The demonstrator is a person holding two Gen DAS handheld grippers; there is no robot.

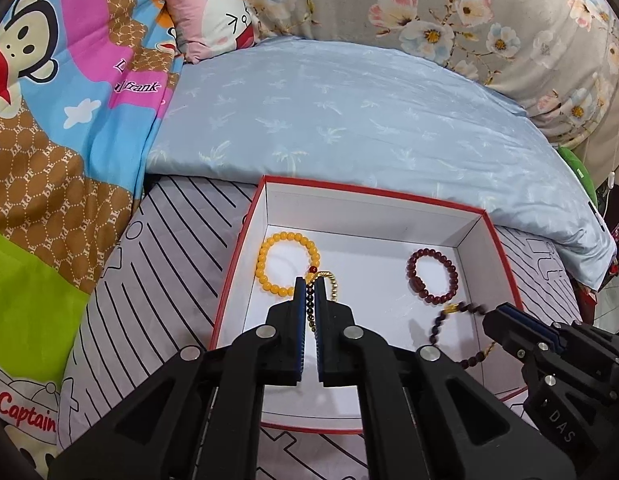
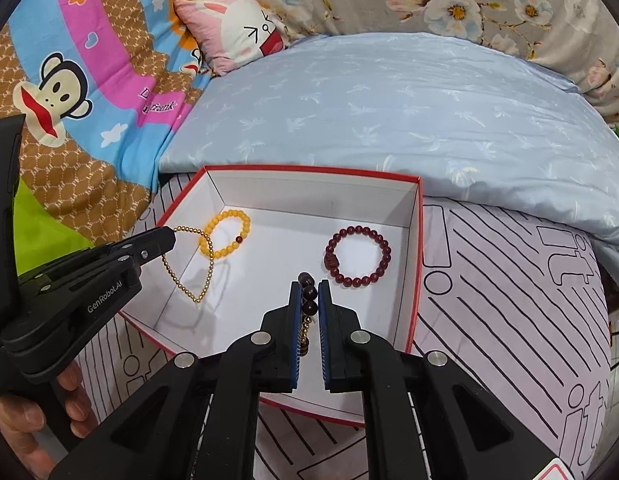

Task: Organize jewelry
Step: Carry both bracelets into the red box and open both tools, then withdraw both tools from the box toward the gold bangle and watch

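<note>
My left claw (image 1: 309, 286) was closed on a thin gold bead chain (image 2: 189, 264), which hung from its tips in a long loop over the left half of the open red-edged box (image 2: 413, 264); the loop's lower end reached the white floor of the box, and its upper part crossed in front of the yellow bead bracelet (image 1: 287, 262) lying flat near the far left corner. My right claw (image 2: 309, 288) was nearly closed too, pinching a dark bead bracelet (image 1: 449, 328) between its blue pads (image 2: 295, 320), a few dark beads showing above the tips and a small gold piece lower down. In the left wrist view that bracelet dangled over the right side of the box, blurred. A dark red bead bracelet (image 2: 359, 258) lay flat on the box floor toward the far right. The box sat on a bed, on a striped white cover (image 2: 509, 300), with a pale blue quilt (image 1: 349, 120) behind it. My hand (image 2: 25, 420) gripped the left claw's handle.
</note>
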